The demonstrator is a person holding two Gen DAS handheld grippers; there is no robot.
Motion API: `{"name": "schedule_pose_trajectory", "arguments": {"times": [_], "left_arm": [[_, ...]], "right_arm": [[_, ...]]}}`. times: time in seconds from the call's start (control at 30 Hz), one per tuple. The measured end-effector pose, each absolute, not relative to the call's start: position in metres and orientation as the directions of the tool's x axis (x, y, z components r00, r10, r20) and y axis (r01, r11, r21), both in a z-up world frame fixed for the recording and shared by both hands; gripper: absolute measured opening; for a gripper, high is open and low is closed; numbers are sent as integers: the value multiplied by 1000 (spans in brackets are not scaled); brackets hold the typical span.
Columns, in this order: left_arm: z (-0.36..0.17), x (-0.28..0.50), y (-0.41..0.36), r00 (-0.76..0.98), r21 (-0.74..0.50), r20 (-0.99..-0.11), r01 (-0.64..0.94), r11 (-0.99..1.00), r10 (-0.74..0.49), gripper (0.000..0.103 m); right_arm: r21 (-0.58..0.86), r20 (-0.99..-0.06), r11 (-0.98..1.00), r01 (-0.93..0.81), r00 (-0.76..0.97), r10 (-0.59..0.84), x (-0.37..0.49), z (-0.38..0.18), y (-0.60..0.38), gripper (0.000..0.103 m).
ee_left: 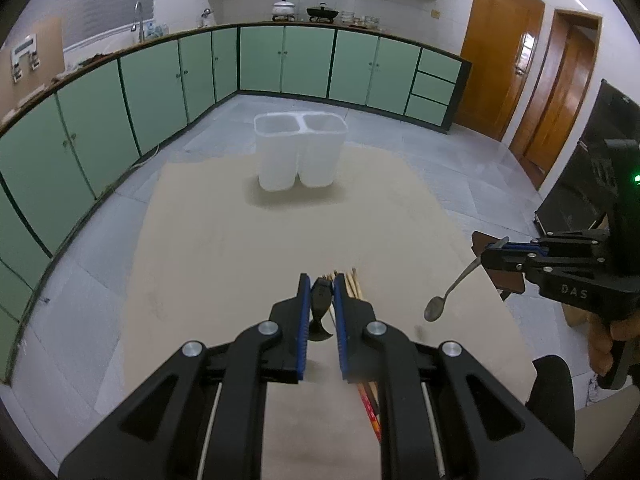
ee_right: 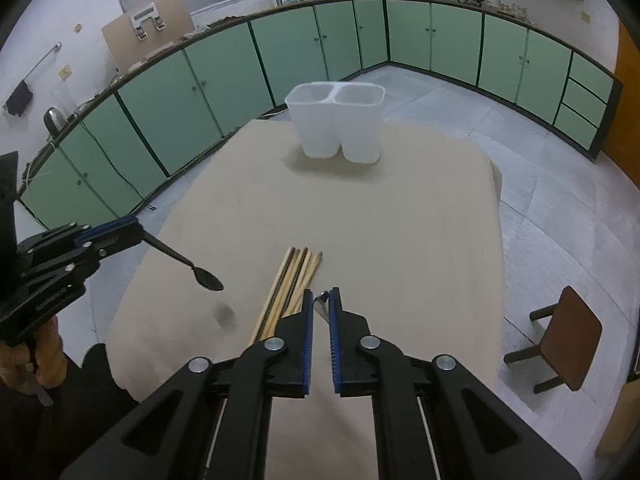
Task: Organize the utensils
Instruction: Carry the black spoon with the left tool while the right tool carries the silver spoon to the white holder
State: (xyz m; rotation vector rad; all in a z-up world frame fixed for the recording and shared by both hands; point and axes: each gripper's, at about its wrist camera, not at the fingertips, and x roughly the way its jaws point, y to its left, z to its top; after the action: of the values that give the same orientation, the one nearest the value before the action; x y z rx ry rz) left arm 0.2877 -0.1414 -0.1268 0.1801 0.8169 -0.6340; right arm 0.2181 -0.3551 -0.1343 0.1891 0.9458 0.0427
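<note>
Gripping a black plastic spoon (ee_right: pixel 206 278), the left gripper (ee_left: pixel 322 280) hangs above the beige table (ee_left: pixel 240 240); the right gripper (ee_right: pixel 321 296) is clenched on a silver metal spoon (ee_left: pixel 448 292). The wooden chopsticks (ee_right: pixel 292 280) lie on the table. Judged next: carry both spoons to the white two-compartment plastic holder (ee_right: pixel 336 124) at the far end, align them over one compartment, then release.

raised letters "das" on the black body of the right gripper (ee_left: pixel 490 258)
</note>
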Motion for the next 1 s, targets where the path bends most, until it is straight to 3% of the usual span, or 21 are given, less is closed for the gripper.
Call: {"name": "schedule_pose_trajectory", "arguments": {"times": [0.73,1.0], "left_arm": [[-23,444,-219,607,-55,-651,560,827,-455,11],[-41,522,-247,626,-106,-635,510,854,-453,11]], "right_arm": [[186,-737,981,50,667,106,374,-22,-392,8],[186,-733,977,102,676,69,457,-37,-419,7]]}}
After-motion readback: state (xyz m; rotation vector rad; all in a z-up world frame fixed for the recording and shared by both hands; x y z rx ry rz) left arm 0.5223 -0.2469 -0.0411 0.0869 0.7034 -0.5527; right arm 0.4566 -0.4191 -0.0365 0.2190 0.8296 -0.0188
